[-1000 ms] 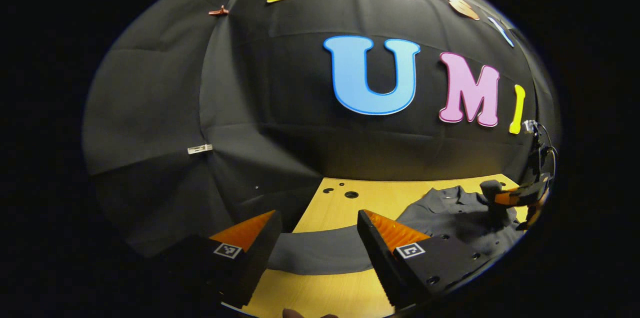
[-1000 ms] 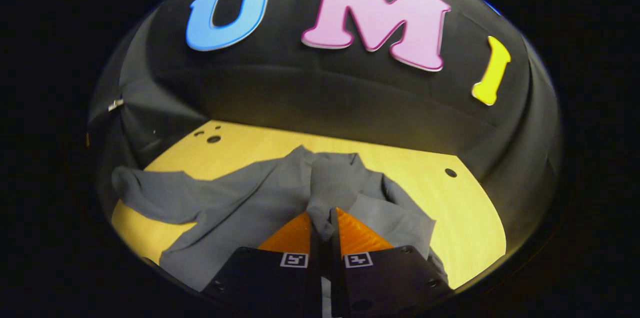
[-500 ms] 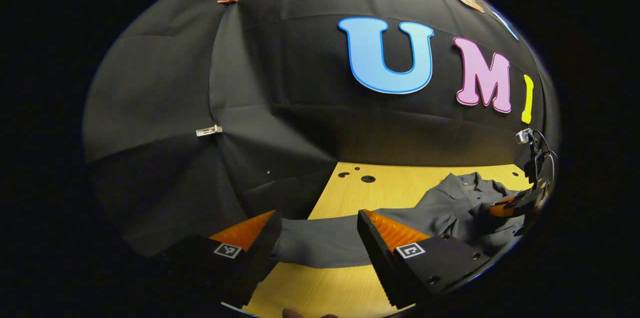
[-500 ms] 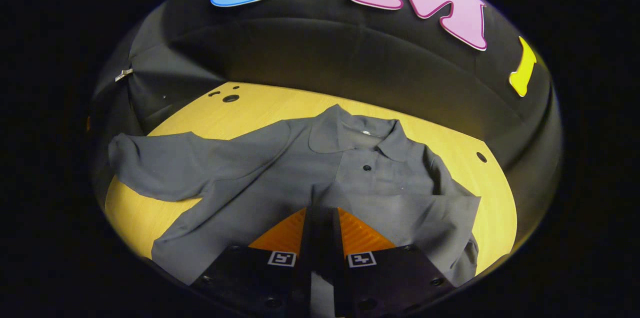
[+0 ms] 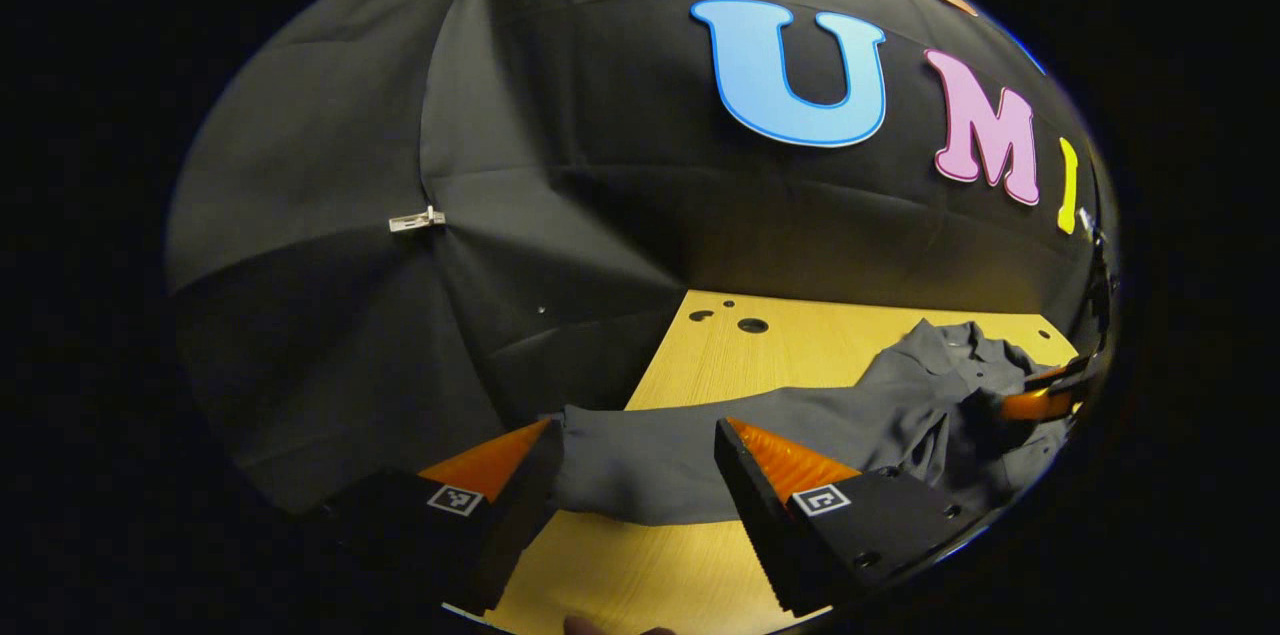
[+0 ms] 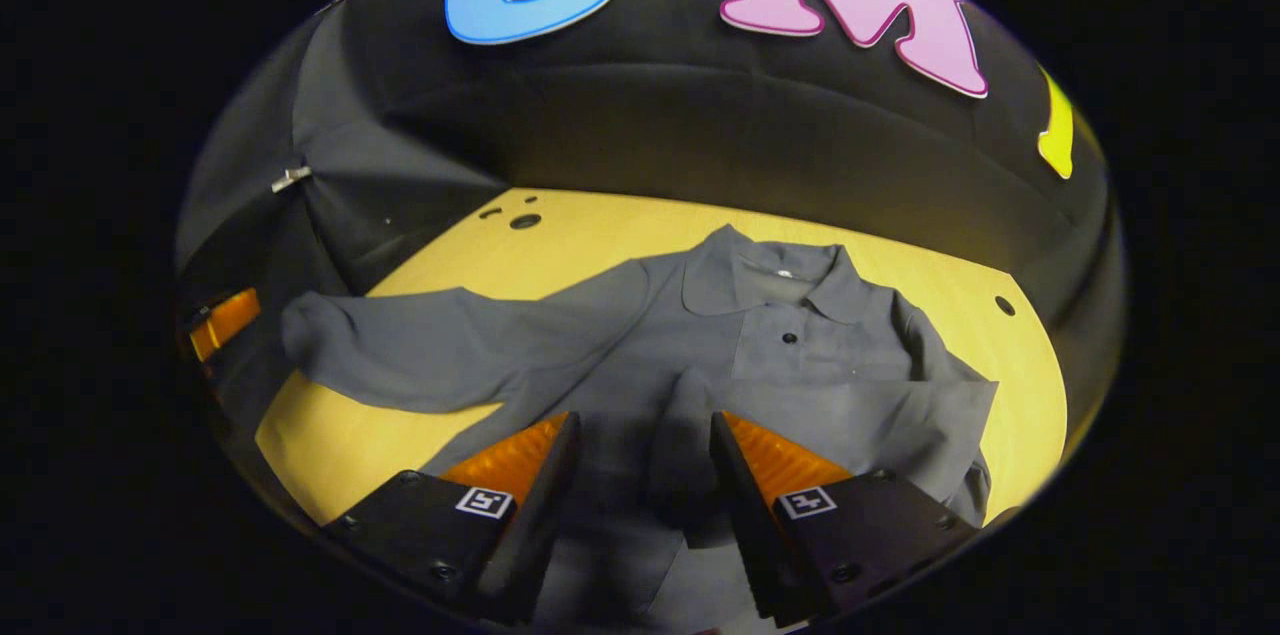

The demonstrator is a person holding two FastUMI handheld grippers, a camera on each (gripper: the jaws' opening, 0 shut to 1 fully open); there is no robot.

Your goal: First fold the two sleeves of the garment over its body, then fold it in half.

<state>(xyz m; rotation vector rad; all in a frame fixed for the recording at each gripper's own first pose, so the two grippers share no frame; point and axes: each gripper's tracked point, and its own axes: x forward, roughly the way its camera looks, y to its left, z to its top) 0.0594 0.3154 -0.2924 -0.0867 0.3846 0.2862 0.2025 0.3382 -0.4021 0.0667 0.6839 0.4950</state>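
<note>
A dark grey collared shirt (image 6: 790,335) lies face up on the wooden table (image 6: 600,225). One sleeve (image 6: 860,415) is folded across the body, and its end lies between the fingers of my open right gripper (image 6: 643,420). The other sleeve (image 6: 400,355) stretches out flat to the left. In the left gripper view that outstretched sleeve (image 5: 650,460) reaches into the gap of my open left gripper (image 5: 635,427), with its cuff beside one finger; I cannot tell whether they touch. The left gripper (image 6: 225,320) shows by the cuff, and the right gripper (image 5: 1040,400) shows over the shirt body.
The black booth cloth closes in the table's back and left side. Small holes (image 5: 750,325) mark the far left corner of the tabletop, and another hole (image 6: 1005,305) sits at the far right. Bare wood (image 5: 640,575) lies in front of the outstretched sleeve.
My right gripper has opened and let go of the sleeve, which now lies folded over the body. My left gripper has come closer to the outstretched sleeve's cuff.
</note>
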